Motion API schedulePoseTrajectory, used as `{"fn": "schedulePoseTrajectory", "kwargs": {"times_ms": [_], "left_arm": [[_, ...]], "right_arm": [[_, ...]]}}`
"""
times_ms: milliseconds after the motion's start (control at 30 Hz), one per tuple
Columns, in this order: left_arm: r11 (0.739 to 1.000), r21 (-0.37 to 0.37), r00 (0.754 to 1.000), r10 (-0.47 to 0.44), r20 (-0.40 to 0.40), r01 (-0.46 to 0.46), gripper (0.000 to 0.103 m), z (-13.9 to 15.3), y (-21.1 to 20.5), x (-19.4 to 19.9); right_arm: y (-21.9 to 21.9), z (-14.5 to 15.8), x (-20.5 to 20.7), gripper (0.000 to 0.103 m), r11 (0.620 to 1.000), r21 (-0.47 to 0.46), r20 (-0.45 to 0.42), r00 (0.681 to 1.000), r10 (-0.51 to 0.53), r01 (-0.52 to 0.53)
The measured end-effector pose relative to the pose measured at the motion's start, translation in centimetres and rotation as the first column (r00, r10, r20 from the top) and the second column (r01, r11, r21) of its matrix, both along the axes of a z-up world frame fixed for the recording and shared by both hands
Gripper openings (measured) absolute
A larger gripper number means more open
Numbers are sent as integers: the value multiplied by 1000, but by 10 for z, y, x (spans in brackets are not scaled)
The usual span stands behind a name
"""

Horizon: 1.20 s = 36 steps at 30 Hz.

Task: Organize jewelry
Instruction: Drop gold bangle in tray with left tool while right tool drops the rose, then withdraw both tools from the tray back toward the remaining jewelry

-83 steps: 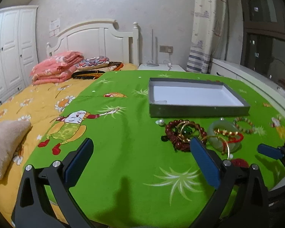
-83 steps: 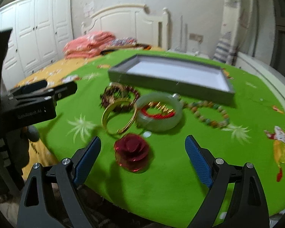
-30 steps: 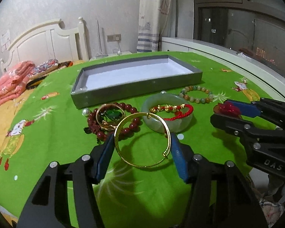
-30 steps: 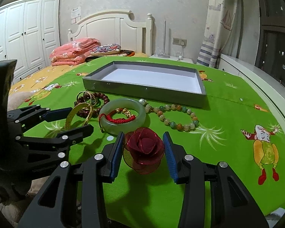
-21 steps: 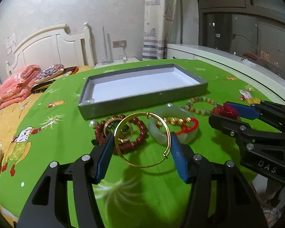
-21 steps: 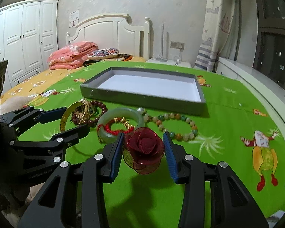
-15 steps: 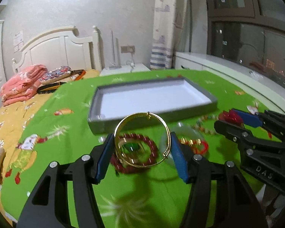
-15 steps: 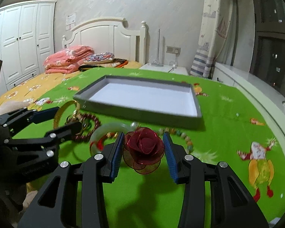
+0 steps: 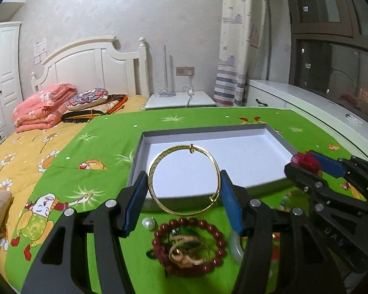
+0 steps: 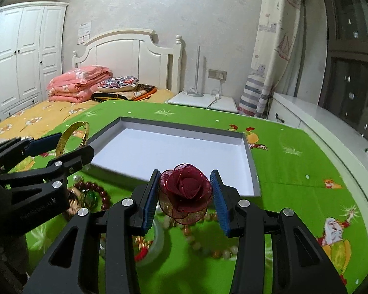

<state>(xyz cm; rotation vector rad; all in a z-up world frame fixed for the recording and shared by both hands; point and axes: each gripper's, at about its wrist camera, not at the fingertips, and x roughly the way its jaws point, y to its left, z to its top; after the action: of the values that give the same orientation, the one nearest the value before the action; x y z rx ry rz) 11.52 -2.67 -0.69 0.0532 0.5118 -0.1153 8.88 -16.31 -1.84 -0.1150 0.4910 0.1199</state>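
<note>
The carry step looks underway: the left gripper (image 9: pixel 184 193) pinches a thin gold bangle (image 9: pixel 184 180) at frame centre, the right gripper (image 10: pixel 185 197) pinches a dark red fabric rose (image 10: pixel 186 191), both before the shallow grey white-lined tray (image 10: pixel 251 169), so next each should reach over its near wall and release.

A white headboard (image 10: pixel 135 51) is set against a grey wall (image 10: pixel 171 5), flanked by a wardrobe (image 10: pixel 22 56); outside the window (image 9: pixel 331 56) it is perhaps dark.
</note>
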Motion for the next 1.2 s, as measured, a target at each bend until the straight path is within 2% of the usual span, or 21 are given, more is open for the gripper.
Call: {"fn": "schedulePoseTrajectory", "kwargs": {"times_ms": [300, 433, 600, 667, 700, 733, 800, 1000, 1100, 1200], "left_arm": [[998, 44, 998, 45, -34, -44, 57, -4, -6, 53], [997, 42, 996, 67, -52, -65, 57, -3, -8, 78], [992, 90, 994, 98, -57, -93, 57, -7, -14, 107], [988, 114, 992, 108, -66, -101, 62, -10, -16, 114], [989, 112, 991, 110, -73, -101, 71, -9, -15, 118], [990, 96, 991, 109, -74, -102, 82, -7, -13, 120], [989, 91, 991, 123, -52, -118, 88, -4, -11, 116], [989, 100, 994, 109, -19, -106, 90, 1, -8, 98], [991, 54, 992, 119, 39, -121, 94, 5, 2, 69], [991, -5, 990, 131, 48, -131, 94, 6, 15, 40]], "right_arm": [[-1, 7, 49, 41, 999, -24, -33, 999, -35, 34], [-5, 2, 78, 41, 998, -22, -70, 995, -64, 62], [-10, -11, 111, 41, 995, -17, -137, 985, -101, 99], [-12, -17, 123, 41, 995, -12, -180, 978, -104, 104], [-12, -18, 126, 42, 994, -15, -192, 976, -106, 105], [-12, -18, 128, 47, 995, -14, -195, 975, -104, 103], [-10, -17, 124, 59, 995, -16, -185, 977, -102, 100], [-10, -9, 111, 60, 995, -12, -175, 979, -105, 104], [-9, -1, 88, 61, 996, 4, -148, 985, -89, 90], [-7, 0, 55, 64, 998, 9, -117, 991, -57, 58]]}}
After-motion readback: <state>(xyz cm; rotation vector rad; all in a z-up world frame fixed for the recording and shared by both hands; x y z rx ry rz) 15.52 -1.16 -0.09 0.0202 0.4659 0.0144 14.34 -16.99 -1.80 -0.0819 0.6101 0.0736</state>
